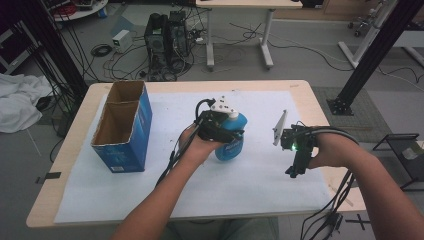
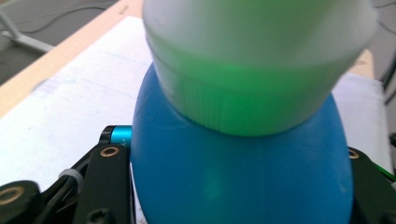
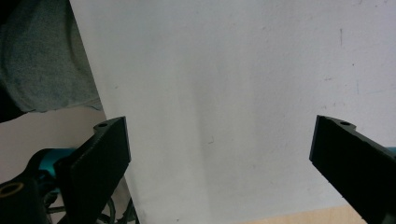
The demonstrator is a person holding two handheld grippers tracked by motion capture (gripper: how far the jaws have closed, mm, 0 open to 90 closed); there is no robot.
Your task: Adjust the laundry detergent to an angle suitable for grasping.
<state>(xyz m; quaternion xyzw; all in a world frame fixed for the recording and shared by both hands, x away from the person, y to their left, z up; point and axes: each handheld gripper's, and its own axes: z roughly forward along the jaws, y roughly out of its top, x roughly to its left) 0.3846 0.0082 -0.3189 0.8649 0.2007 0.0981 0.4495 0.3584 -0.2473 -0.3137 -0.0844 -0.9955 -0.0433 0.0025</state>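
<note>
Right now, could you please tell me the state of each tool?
Left tool: closed on the blue bottle.
Right tool: open, holding nothing, above the white sheet.

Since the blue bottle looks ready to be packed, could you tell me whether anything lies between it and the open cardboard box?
Nothing visible does. The left gripper is shut on the blue bottle, and only bare white mat lies between it and the cardboard box, whose top is open.

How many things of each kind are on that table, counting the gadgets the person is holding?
Blue bottle with a white cap: 1, clamped in the left gripper
Blue cardboard box, open on top: 1
White sheet covering the table: 1
Hand-held grippers: 2, the left gripper and the right gripper, which is open and holds nothing
Total: 5
</note>
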